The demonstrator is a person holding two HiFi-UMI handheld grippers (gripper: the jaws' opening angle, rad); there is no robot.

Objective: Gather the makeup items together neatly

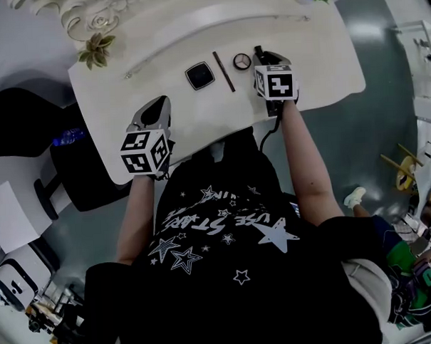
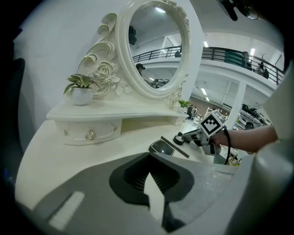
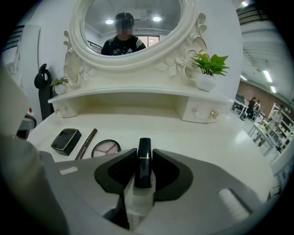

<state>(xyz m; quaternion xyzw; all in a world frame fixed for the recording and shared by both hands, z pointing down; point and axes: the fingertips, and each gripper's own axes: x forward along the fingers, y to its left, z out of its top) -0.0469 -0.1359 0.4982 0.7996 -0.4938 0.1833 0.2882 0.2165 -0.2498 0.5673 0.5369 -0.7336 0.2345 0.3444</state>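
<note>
On the white vanity table [image 1: 162,91] lie a black square compact [image 1: 199,76] [image 3: 66,139] [image 2: 161,148], a thin brown pencil [image 1: 224,71] [image 3: 86,143] [image 2: 174,147] and a round open powder pan [image 1: 242,60] [image 3: 106,148]. My right gripper [image 3: 143,172] [image 1: 260,57] is shut on a black lipstick tube [image 3: 144,161], just right of the round pan. At the table's near left part my left gripper [image 2: 148,193] [image 1: 156,110] is shut with nothing in it.
An oval mirror [image 2: 156,46] with carved white frame stands at the back over a shelf with small drawers [image 2: 92,131]. Small potted plants sit at each end [image 2: 81,89] [image 3: 207,69]. A black chair [image 1: 73,167] stands left of the table.
</note>
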